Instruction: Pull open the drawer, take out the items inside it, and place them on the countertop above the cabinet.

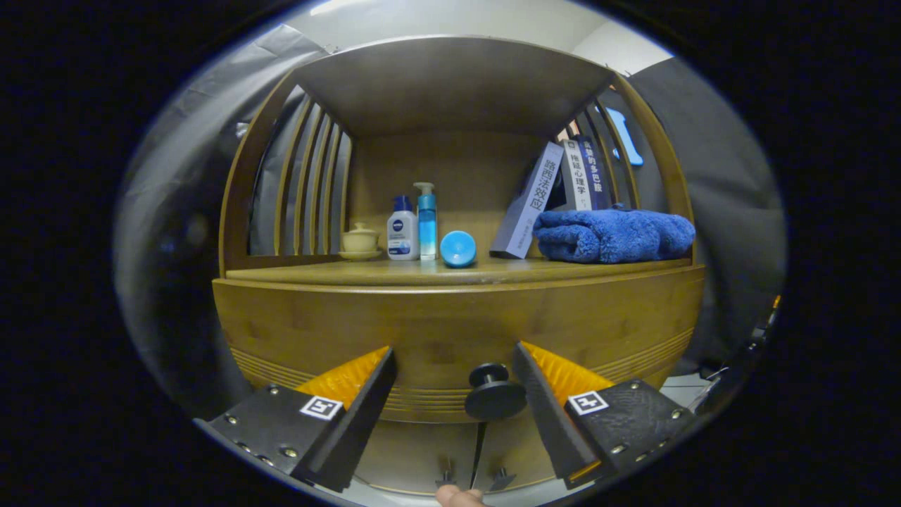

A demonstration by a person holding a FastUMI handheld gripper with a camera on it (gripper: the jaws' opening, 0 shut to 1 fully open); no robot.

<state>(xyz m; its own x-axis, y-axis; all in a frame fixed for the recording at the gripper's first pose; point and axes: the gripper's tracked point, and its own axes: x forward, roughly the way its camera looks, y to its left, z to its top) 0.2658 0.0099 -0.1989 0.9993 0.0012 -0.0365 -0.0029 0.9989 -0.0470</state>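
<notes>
Drawer is seen shut at lower centre of the frame, under the tabletop; gripper is spread wide, grasping nothing; knob, judged rigid and small, is best pinched at its stem.

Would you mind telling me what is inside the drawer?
The drawer is closed, so its contents are hidden. Its front and round knob show, the knob between the open gripper fingers, near the right one.
</notes>
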